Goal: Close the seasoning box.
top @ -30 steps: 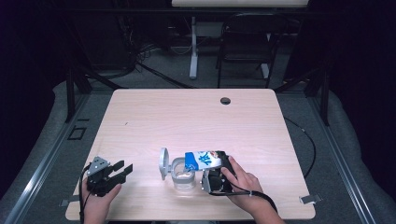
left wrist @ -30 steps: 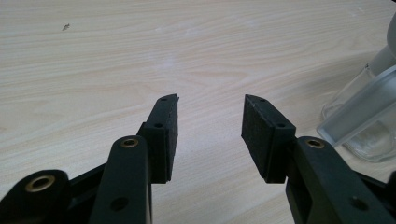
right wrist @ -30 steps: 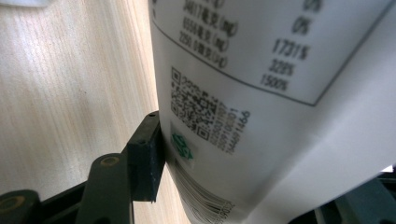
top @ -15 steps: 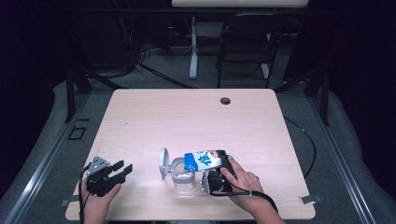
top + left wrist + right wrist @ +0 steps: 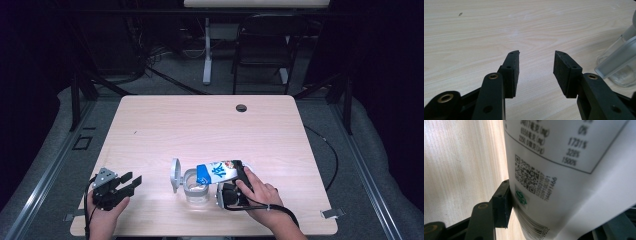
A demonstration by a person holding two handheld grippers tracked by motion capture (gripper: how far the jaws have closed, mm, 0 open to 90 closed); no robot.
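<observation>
The right tool pinches the tipped white-and-blue carton mid-body, glass jar at nine o'clock; likely light, squashable. Left tool spread, idle.

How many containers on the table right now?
2. A clear glass jar stands near the front edge, its hinged lid open. A blue-and-white bottle is tipped over the jar's mouth, held in the right tongs.

Two black handheld grippers, bare hands

Left gripper has matte black jaws, brass-ringed screws, textured pads; a grey three-cornered plate at twelve o'clock. Right gripper trails a black cable.
</observation>
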